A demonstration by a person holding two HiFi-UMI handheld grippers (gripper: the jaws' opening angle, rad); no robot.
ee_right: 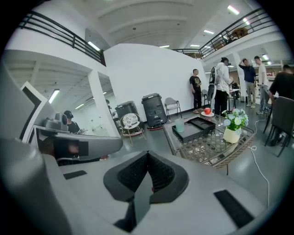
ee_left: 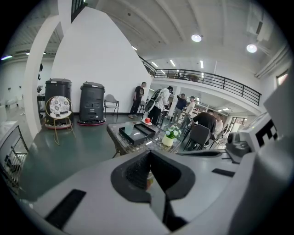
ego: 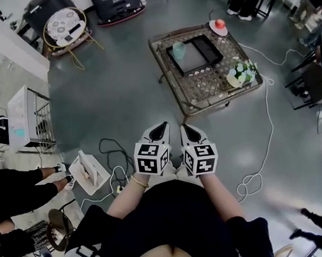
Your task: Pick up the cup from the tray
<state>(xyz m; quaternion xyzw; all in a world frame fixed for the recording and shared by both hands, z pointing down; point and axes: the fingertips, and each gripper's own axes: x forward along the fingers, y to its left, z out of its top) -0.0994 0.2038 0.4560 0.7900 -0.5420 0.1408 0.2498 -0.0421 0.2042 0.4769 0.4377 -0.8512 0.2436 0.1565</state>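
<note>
Holding both tools close in front of the waist, the person stands well back from the desk. The left tongs (ego: 159, 132) and right tongs (ego: 191, 134) are each clenched on nothing. They sit side by side and point at the desk (ego: 208, 87). I'd call it a carrying posture, since nothing is within reach. The cup (ego: 179, 49) stands upright at the left end of the tray (ego: 194, 58), well apart from a flowerpot (ego: 238, 75).

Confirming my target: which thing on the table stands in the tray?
The pale green cup, at the black tray's left corner. The flower vase and the red apple stand outside it, on the table.
</note>
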